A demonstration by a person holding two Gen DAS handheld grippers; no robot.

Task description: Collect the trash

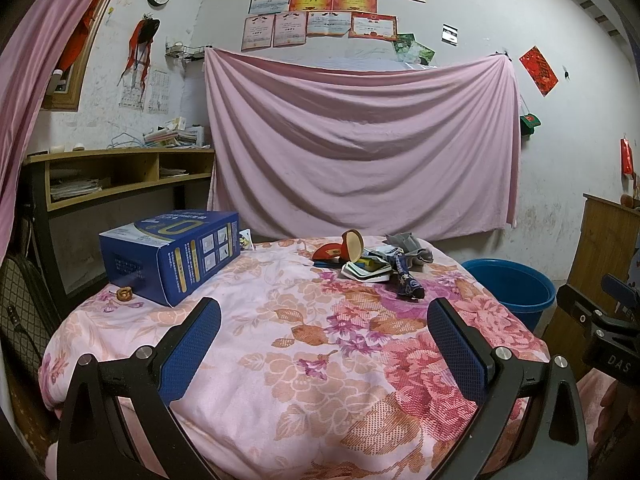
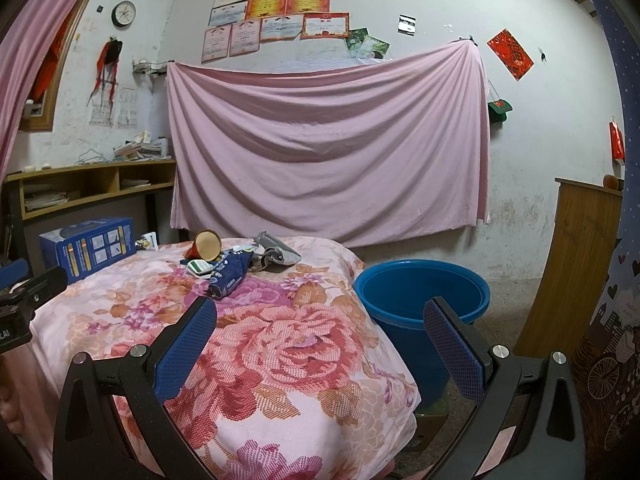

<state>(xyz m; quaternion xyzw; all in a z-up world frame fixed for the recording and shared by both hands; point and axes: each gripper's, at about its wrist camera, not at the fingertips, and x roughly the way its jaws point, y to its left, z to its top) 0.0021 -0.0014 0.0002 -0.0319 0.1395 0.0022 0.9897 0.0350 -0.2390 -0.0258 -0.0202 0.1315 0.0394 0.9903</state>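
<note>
**Both hand-held grippers spread wide over the flowered cloth, trash heaped at the far side**

Blue-padded fingers of the left hand-held gripper (image 1: 324, 314) stand wide apart with nothing between them, hanging over the near part of the floral cloth (image 1: 280, 360) that covers the desk. Its partner, the right hand-held gripper (image 2: 320, 314), is likewise spread and empty, one finger over the cloth's right edge and the other in front of the blue bucket (image 2: 424, 292).

Farther out, at the far side of the desk, lies the trash pile (image 1: 372, 260): a dark blue printed wrapper (image 2: 228, 276) nearest, a white and green packet (image 2: 200, 268) just left of it, a red and tan round piece (image 2: 206, 245) tilted behind, and crumpled grey material (image 2: 276, 254) to the right. These pieces touch or overlap one another.

On the left of the desk sits a blue carton (image 1: 172, 256), well apart from the pile, with a small brown object (image 1: 125, 294) just in front of it. The bucket stands on the floor just beside the desk's right edge. A pink sheet (image 1: 360, 144) hangs on the far wall.
</note>
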